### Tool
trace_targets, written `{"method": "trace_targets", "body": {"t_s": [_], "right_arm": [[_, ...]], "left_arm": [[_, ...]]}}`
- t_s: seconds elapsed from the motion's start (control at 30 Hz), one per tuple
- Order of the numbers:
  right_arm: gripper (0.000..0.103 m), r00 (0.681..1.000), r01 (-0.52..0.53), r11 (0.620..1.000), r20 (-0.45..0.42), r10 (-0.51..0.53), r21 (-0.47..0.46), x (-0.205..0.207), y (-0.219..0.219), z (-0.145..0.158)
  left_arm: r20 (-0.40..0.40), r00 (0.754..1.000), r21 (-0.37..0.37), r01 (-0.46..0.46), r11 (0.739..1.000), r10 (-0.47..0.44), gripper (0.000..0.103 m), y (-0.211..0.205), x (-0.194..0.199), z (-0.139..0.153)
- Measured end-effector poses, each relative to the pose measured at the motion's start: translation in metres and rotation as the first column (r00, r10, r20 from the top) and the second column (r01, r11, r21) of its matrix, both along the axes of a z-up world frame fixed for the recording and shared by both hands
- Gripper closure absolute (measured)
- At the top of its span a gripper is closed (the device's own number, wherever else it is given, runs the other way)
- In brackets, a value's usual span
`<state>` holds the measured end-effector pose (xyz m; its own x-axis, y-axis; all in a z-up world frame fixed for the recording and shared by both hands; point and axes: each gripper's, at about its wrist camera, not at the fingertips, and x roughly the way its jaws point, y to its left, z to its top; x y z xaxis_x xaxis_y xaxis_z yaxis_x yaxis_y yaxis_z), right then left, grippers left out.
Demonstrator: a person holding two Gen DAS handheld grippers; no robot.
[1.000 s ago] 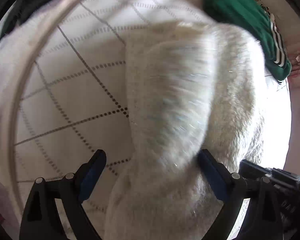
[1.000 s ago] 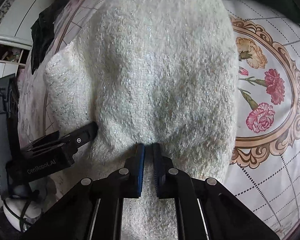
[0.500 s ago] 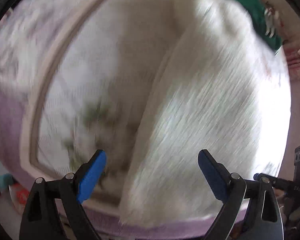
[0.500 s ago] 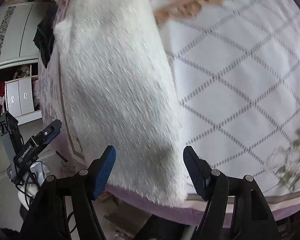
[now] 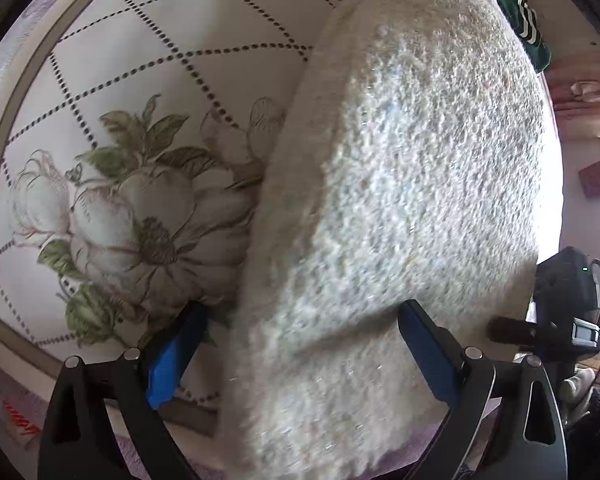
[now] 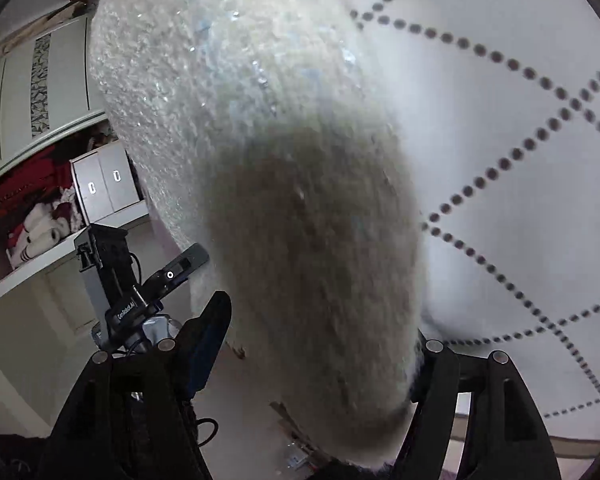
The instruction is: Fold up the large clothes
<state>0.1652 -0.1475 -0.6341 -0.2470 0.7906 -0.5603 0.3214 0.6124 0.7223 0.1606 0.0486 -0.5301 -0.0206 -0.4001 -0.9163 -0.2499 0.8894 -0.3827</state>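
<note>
Left gripper (image 5: 300,354) spread over fluffy white sweater (image 5: 420,184), right gripper (image 6: 320,344) spread, green garment (image 5: 528,28) beyond

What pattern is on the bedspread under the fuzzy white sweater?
White bedspread with a dotted diamond grid and a pale flower with green leaves; clearest in the left wrist view, beside the sweater.

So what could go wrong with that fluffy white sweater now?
Both grippers, the left gripper and the right gripper, are open, so nothing holds the white sweater. Its near end seems to reach the bed edge and might slide off. The folded layers look thick and may spring apart.
</note>
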Motion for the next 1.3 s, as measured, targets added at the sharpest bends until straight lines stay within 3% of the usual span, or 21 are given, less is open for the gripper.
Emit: {"method": "trace_targets", "body": {"t_s": [0.03,0.07,0.1,0.2,0.27,0.33,0.4,0.5,0.7,0.83,0.9,1.0,1.13,1.23,1.3], "right_arm": [[0.036,0.999,0.031,0.999,-0.020,-0.031,0.015,0.001,0.002,-0.006],[0.063,0.998,0.059,0.998,-0.031,-0.058,0.031,0.003,0.002,-0.010],[0.077,0.997,0.066,0.997,-0.031,-0.065,0.037,0.003,0.004,-0.011],[0.080,0.994,0.104,0.990,-0.028,-0.102,0.096,0.001,0.008,0.000],[0.081,0.991,0.132,0.981,-0.038,-0.128,0.140,-0.003,0.009,0.010],[0.081,0.985,0.168,0.971,-0.059,-0.160,0.171,-0.009,0.006,0.015],[0.081,0.980,0.195,0.967,-0.077,-0.184,0.165,-0.017,0.005,0.013],[0.081,0.980,0.193,0.971,-0.080,-0.184,0.139,-0.027,-0.013,0.013],[0.082,0.985,0.160,0.972,-0.086,-0.147,0.173,-0.042,-0.032,0.036],[0.083,0.976,0.172,0.965,-0.167,-0.139,0.198,-0.074,-0.047,0.064],[0.083,0.965,0.197,0.956,-0.217,-0.149,0.218,-0.091,-0.051,0.081],[0.083,0.940,0.276,0.926,-0.273,-0.205,0.257,-0.099,-0.061,0.112],[0.084,0.862,0.468,0.829,-0.364,-0.352,0.307,-0.056,-0.065,0.129],[0.084,0.825,0.528,0.799,-0.398,-0.401,0.288,-0.016,-0.061,0.122],[0.084,0.798,0.560,0.787,-0.423,-0.429,0.257,0.004,-0.058,0.112]], "left_arm": [[0.008,1.000,-0.013,-0.007,1.000,0.007,0.006,0.000,0.005,0.000],[0.017,1.000,-0.031,-0.020,0.999,0.021,0.006,0.001,0.008,0.002],[0.027,0.999,-0.057,-0.036,0.998,0.037,0.006,0.003,0.011,0.004],[0.044,0.996,-0.101,-0.070,0.992,0.075,0.009,0.010,0.013,0.011],[0.043,0.995,-0.101,-0.081,0.992,0.086,0.026,0.013,0.011,0.013],[0.033,0.995,-0.123,-0.091,0.988,0.096,0.059,0.029,-0.002,0.015],[0.025,0.994,-0.136,-0.102,0.985,0.106,0.079,0.048,-0.020,0.024],[0.001,0.992,-0.156,-0.127,0.980,0.128,0.089,0.056,-0.026,0.036],[-0.074,0.990,-0.206,-0.134,0.969,0.121,0.090,0.060,-0.049,0.064],[-0.144,0.982,-0.222,-0.152,0.963,0.122,0.090,0.060,-0.071,0.095],[-0.143,0.986,-0.196,-0.112,0.974,0.084,0.090,0.059,-0.066,0.116],[-0.081,0.996,-0.162,-0.035,0.986,0.022,0.090,0.060,-0.032,0.142],[0.011,0.999,-0.075,0.034,0.997,-0.034,0.084,0.061,0.039,0.152],[0.048,0.999,0.009,0.005,1.000,-0.006,0.083,0.066,0.086,0.149],[0.125,0.991,0.048,-0.046,0.998,0.040,0.078,0.076,0.121,0.155]]}}
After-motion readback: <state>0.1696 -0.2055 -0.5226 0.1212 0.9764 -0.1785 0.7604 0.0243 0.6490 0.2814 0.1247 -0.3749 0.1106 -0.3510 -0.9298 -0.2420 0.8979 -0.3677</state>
